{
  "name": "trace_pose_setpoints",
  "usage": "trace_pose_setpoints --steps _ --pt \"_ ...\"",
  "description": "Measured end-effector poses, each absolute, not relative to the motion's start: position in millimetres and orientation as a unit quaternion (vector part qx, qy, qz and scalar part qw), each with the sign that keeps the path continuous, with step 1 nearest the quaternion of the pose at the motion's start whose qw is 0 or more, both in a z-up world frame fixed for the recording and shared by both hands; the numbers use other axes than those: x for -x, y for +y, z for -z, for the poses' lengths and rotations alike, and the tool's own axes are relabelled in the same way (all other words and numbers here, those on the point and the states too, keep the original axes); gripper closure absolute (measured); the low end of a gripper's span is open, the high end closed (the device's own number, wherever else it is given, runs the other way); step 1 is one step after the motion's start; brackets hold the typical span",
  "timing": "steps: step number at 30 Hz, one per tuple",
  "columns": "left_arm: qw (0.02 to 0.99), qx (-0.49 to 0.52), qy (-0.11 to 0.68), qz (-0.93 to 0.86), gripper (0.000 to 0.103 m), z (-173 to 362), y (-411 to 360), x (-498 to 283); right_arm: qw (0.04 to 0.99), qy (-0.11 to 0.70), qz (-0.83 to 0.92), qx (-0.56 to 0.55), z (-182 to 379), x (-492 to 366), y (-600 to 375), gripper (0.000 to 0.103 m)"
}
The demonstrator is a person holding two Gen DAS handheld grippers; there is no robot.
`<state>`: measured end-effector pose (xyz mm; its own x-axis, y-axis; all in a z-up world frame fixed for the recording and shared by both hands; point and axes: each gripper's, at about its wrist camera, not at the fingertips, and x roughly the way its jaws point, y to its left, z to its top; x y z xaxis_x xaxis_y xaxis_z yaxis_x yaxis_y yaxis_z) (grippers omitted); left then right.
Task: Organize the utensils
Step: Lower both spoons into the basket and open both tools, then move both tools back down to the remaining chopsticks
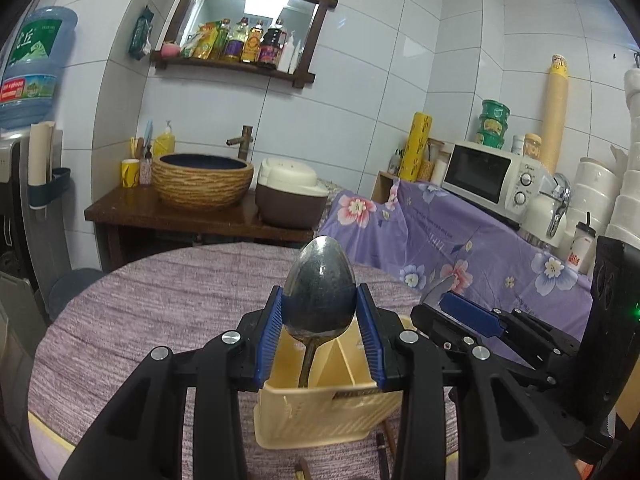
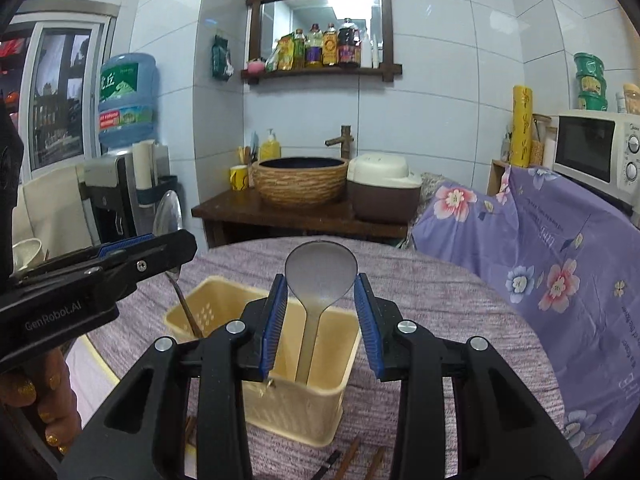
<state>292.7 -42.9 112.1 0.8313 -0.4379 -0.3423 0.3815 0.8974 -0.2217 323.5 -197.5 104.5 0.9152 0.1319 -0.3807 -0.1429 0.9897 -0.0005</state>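
Nearest, chopsticks [image 2: 348, 460] lie on the purple-clothed counter [image 2: 440, 300], cut off by the frame edge and the tool arms. Just beyond stands the cream utensil basket [image 2: 304, 404], its divider partly hidden. The left tool [image 1: 319, 304] grips the bowl of a dark metal spoon [image 1: 320, 280], handle pointing down into the basket. The right tool [image 2: 320, 300] pinches a pale flat-bowled spoon [image 2: 321, 272] the same way; in the left view only its tip shows. Far back sit a woven basin [image 2: 300, 180] and a rice cooker [image 2: 380, 188].
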Motion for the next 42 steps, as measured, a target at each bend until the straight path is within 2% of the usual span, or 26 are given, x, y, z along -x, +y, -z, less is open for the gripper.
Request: trace_pose_setpoints --steps 6,8,16,18,19,21,22,23,26,34,42 --pt "0.952 0.051 0.208 0.216 0.066 -96.7 -42.7 -290.3 0.973 0.215 -0.075 0.033 -82.2 -319.8 -194.6 0.067" --pt "0.952 0.038 0.213 0.215 0.066 -91.3 -44.0 -289.2 0.972 0.217 -0.075 0.046 -79.2 -318.6 -192.0 0.074" --pt "0.95 0.033 0.225 0.214 0.065 -82.8 -42.8 -290.1 0.973 0.214 -0.076 0.035 -77.7 -312.4 -196.6 0.073" --pt "0.952 0.033 0.22 0.212 0.049 -82.8 -40.8 -286.7 0.974 0.211 -0.076 0.027 -78.5 -306.8 -199.6 0.073" --pt "0.953 0.037 0.215 0.211 0.046 -83.8 -38.7 -284.2 0.975 0.21 -0.076 0.024 -79.2 -304.1 -200.7 0.071" --pt "0.954 0.047 0.209 0.21 0.041 -85.5 -35.0 -279.4 0.976 0.206 -0.073 0.014 -80.4 -297.1 -204.6 0.062" --pt "0.954 0.053 0.21 0.209 0.041 -86.1 -32.6 -277.1 0.976 0.205 -0.07 0.009 -80.5 -292.1 -207.2 0.054" --pt "0.953 0.058 0.211 0.209 0.041 -86.2 -30.7 -275.4 0.976 0.206 -0.065 0.006 -80.2 -287.6 -208.7 0.052" --pt "0.954 0.069 0.216 0.198 0.041 -84.4 -23.5 -263.2 0.974 0.219 -0.063 0.002 -76.9 -273.1 -212.5 0.052" --pt "0.957 0.018 0.255 0.138 0.041 -61.9 -19.3 -216.4 0.955 0.292 -0.044 -0.02 -42.1 -245.6 -228.0 0.051" --pt "0.936 0.024 0.332 0.112 0.043 -10.8 -1.8 -193.8 0.931 0.362 -0.044 -0.035 10.6 -220.0 -226.9 0.051"
